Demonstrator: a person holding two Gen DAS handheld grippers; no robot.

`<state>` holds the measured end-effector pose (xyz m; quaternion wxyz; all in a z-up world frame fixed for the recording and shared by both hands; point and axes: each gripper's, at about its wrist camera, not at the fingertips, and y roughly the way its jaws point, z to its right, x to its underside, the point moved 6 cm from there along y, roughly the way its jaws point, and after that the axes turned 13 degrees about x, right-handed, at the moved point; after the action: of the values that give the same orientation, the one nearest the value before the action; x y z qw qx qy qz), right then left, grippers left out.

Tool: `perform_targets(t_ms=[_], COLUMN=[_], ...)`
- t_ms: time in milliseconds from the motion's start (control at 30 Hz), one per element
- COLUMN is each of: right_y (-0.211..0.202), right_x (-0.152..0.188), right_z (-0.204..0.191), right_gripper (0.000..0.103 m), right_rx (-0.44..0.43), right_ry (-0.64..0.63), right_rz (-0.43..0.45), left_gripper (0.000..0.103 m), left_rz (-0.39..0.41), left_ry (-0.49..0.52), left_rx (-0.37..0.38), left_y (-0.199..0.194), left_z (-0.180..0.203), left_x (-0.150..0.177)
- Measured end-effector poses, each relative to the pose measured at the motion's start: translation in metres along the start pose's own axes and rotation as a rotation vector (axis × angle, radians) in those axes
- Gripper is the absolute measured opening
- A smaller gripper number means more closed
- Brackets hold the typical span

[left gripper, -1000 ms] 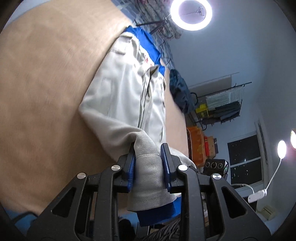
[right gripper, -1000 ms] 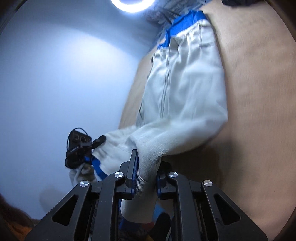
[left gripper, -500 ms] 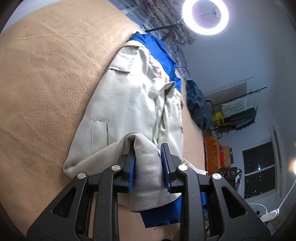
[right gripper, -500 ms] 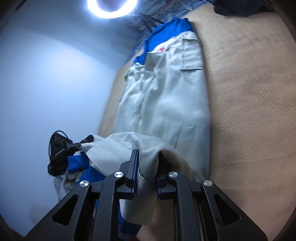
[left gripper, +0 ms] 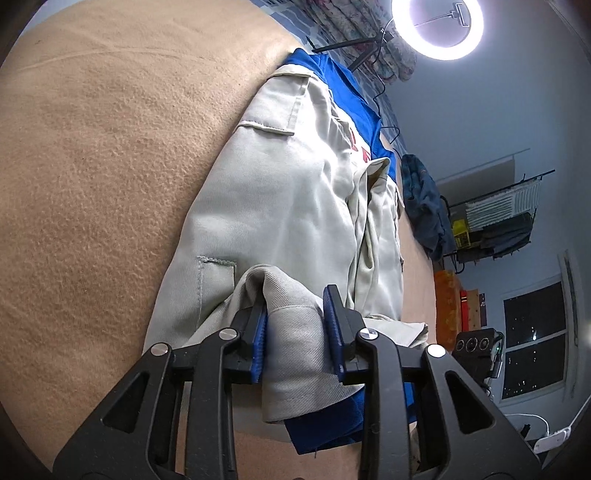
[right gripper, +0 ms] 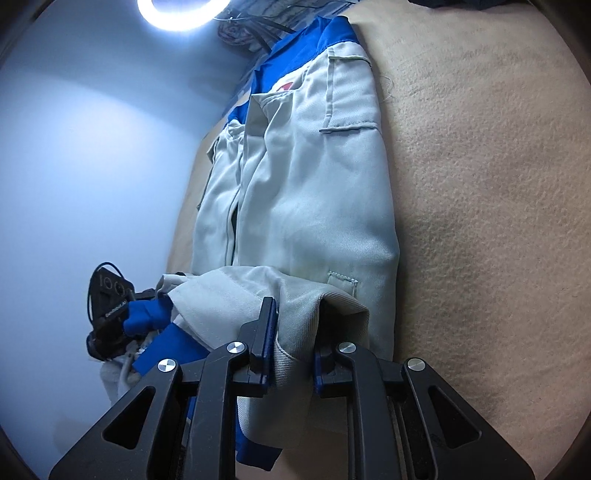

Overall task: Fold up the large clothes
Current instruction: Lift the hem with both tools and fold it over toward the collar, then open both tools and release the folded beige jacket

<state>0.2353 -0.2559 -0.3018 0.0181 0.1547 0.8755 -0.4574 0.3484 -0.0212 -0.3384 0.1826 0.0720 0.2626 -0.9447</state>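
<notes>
Closest to each camera, black tongs with blue pads bite a bunched fold of grey-beige cloth. The left gripper [left gripper: 297, 332] has just been widening its jaws a little, yet the jacket's hem [left gripper: 295, 354] is between the pads and appears gripped. The right gripper [right gripper: 293, 343] is clenched on the matching corner of the hem [right gripper: 295, 321]. Both appear to hold the bottom edge so it can be carried up over the body, a judgement from the doubled cloth. Beyond the tongs, the jacket [left gripper: 288, 192] lies flat on a tan blanket [left gripper: 92, 147], its blue collar end [left gripper: 351, 96] farthest away; patch pockets show on the chest. Red lettering near the collar is mostly covered by a flap and unreadable. In the right view, the other gripper [right gripper: 110, 310] shows small at the left edge, its jaws buried in cloth. Farthest off, a ring light [left gripper: 437, 27] glares; a dark garment [left gripper: 424, 206] and cluttered shelving [left gripper: 495, 221] are blurred.
</notes>
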Motion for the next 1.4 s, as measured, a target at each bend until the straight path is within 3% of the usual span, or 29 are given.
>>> perform_targets(t_ms=[100,233,300,433,533,600,767,833,967,1100,1233,1367,1400], right_y=[-0.004,-0.023,-0.036,-0.066,-0.090,-0.100,-0.100,-0.086,-0.056,-0.033,-0.012,-0.026,-0.031], right_x=[0.000,-0.003,-0.007,-0.013,-0.006,0.002,0.036,0.046,0.044,0.024,-0.002,-0.007,-0.007], right_z=[0.002,0.002,0.004,0.006,-0.010,-0.022,-0.048,-0.054,-0.055,-0.058,-0.044,-0.034,-0.028], right_gripper=[0.023,0.054,0.060,0.060,0.057,0.055,0.046,0.046,0.046,0.046,0.046,0.047,0.048], right_rx=[-0.042,-0.103,-0.136,-0.165,-0.120,-0.137,-0.137,-0.086,-0.037,0.018,0.194,0.185,0.192], right_ry=[0.039,0.071,0.094,0.105,-0.032,-0.118,-0.352,-0.413,-0.420,-0.400,-0.339,-0.308,-0.303], right_rz=[-0.009,0.014,0.035,0.117,0.191,0.210,0.155,0.124,0.091,0.123,0.155,0.194,0.201], left_gripper=[0.042,0.058,0.061,0.061,0.061,0.061,0.061,0.061,0.061,0.061,0.061,0.060,0.056], left_rz=[-0.003,0.018,0.045,0.119,0.147,0.150,0.081,0.043,-0.006,-0.024,-0.043,-0.060,-0.064], left_ry=[-0.011,-0.018,-0.028,-0.005,0.082,0.143,0.199,0.194,0.205,0.218,0.247,0.289,0.289], left_rx=[0.027,0.060,0.069,0.081,0.064,0.012,-0.034,-0.029,-0.069,-0.116,-0.159,-0.165,-0.162], left_y=[-0.002,-0.008,-0.015,-0.041,-0.063,-0.071,-0.066,-0.056,-0.034,-0.020,-0.010,-0.009,-0.009], left_z=[0.005,0.012,0.014,0.022,0.035,0.037,0.026,0.023,0.018,0.012,0.003,0.004,0.004], left_x=[-0.002,-0.007,-0.012,-0.025,-0.026,-0.020,-0.002,0.005,0.013,0.014,0.016,0.021,0.021])
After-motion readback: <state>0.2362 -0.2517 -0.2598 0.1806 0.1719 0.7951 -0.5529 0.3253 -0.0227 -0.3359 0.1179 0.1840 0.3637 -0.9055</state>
